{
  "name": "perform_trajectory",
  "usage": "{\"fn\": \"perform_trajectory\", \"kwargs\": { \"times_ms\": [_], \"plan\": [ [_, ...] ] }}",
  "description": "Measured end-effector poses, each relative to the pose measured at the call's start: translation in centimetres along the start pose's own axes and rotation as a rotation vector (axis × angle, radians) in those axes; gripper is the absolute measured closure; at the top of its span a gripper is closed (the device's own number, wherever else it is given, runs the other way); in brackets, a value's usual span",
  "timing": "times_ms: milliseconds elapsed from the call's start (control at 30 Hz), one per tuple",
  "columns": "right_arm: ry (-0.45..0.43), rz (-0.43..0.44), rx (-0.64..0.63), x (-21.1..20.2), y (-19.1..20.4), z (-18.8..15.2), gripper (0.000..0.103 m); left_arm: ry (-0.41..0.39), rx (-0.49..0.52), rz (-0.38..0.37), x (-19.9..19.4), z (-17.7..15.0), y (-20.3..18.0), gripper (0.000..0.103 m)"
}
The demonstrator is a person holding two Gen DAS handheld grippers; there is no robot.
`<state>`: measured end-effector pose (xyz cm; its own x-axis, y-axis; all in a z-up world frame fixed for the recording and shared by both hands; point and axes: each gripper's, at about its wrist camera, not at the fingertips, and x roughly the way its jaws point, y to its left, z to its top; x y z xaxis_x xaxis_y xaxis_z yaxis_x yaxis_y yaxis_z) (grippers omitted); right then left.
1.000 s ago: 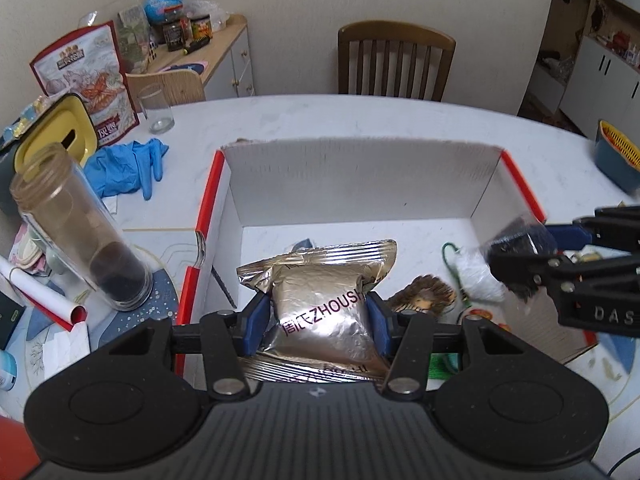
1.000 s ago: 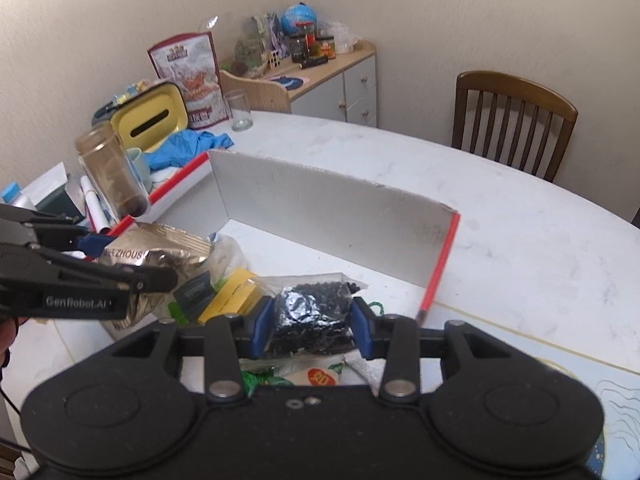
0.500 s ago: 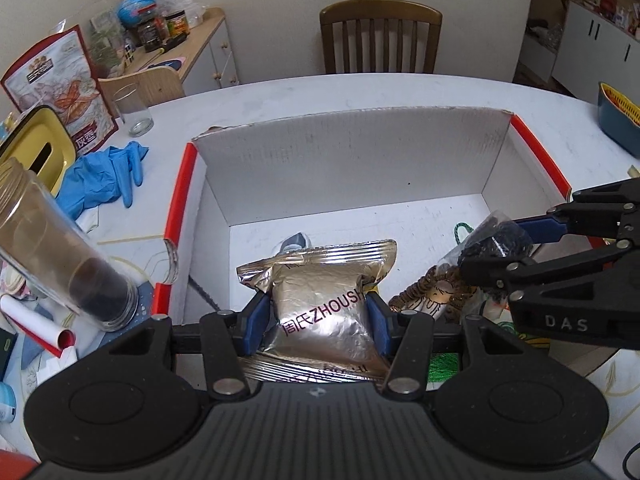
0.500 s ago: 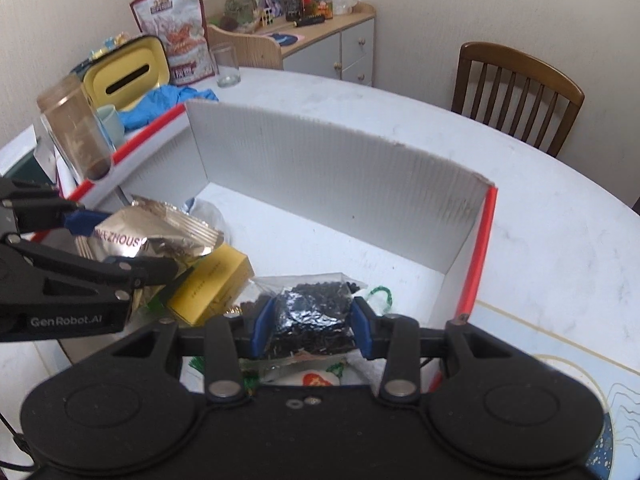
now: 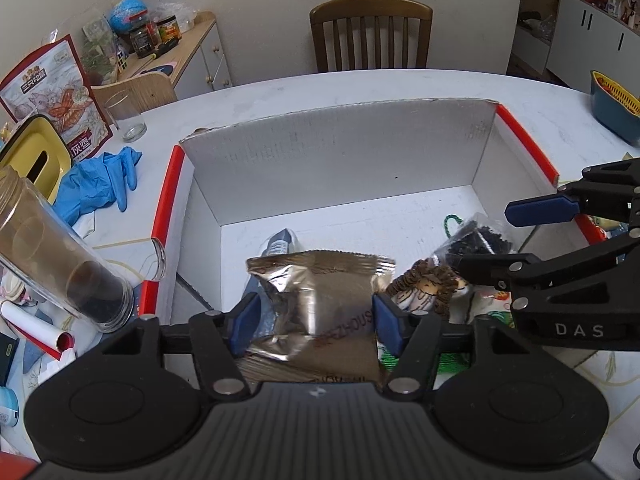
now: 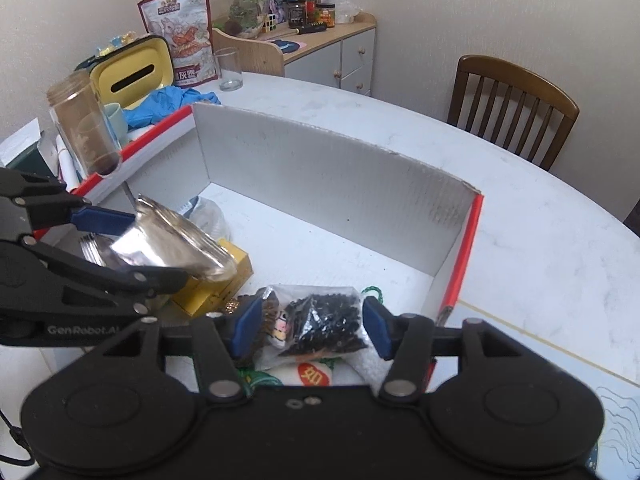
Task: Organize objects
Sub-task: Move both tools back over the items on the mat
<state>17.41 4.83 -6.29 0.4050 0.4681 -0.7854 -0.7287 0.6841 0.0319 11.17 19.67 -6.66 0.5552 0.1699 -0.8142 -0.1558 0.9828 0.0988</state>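
Both grippers hang over an open cardboard box (image 5: 340, 152) with dull grey corrugated walls and red-edged flaps, set on a white marble-look table (image 6: 540, 240). The left gripper (image 5: 314, 320) has its blue pads against the sides of a crinkled, shiny foil pouch (image 5: 320, 300); whether they are actually squeezing it cannot be told, since the pads look widely spaced and the pouch sits loose between them. The pouch is over the box's near left part, above a yellow carton (image 6: 224, 280). The right gripper (image 6: 312, 324) has its jaws spread apart; a clear plastic bag (image 6: 324, 320) of small black granules lies between them on the box floor, touched by neither pad. Beside the bag rests a small doll (image 5: 424, 288) with brown yarn-like hair, and a green cord (image 5: 452, 222) curls behind. Left of the box stand a tall, clear, cylindrical jar (image 5: 60, 264) with dark residue at its base and crumpled blue gloves (image 5: 96, 184).
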Motion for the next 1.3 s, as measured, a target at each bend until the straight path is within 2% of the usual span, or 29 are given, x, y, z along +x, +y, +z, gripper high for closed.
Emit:
{"fn": "perform_trajectory", "kwargs": {
  "times_ms": [300,367,800,900,1000,1133,1300],
  "plan": [
    [-0.066,0.022,0.036,-3.9,-1.4,-0.7,0.044,-0.042,-0.013,-0.003,-2.3,0.2,-0.9,0.039],
    [-0.082,0.028,0.046,-4.9,-1.8,-1.0,0.043,-0.057,-0.017,-0.005,-3.0,0.3,-1.2,0.035],
    [-0.166,0.053,0.116,-10.6,-5.2,-3.8,0.038,-0.137,-0.018,-0.040,-7.5,1.0,-5.3,0.032],
    [-0.176,0.050,0.131,-11.9,-6.7,-4.9,0.033,-0.151,-0.014,-0.049,-8.1,1.1,-6.6,0.025],
    [-0.188,0.032,0.136,-13.1,-8.4,-6.2,0.026,-0.160,-0.008,-0.068,-8.5,1.3,-8.1,0.023],
    [-0.188,0.026,0.152,-14.4,-11.1,-8.1,0.024,-0.169,-0.005,-0.096,-8.7,1.4,-10.3,0.020],
    [-0.195,0.007,0.167,-15.7,-14.5,-10.8,0.009,-0.171,0.001,-0.140,-8.4,1.4,-13.4,0.016]
  ]
}}
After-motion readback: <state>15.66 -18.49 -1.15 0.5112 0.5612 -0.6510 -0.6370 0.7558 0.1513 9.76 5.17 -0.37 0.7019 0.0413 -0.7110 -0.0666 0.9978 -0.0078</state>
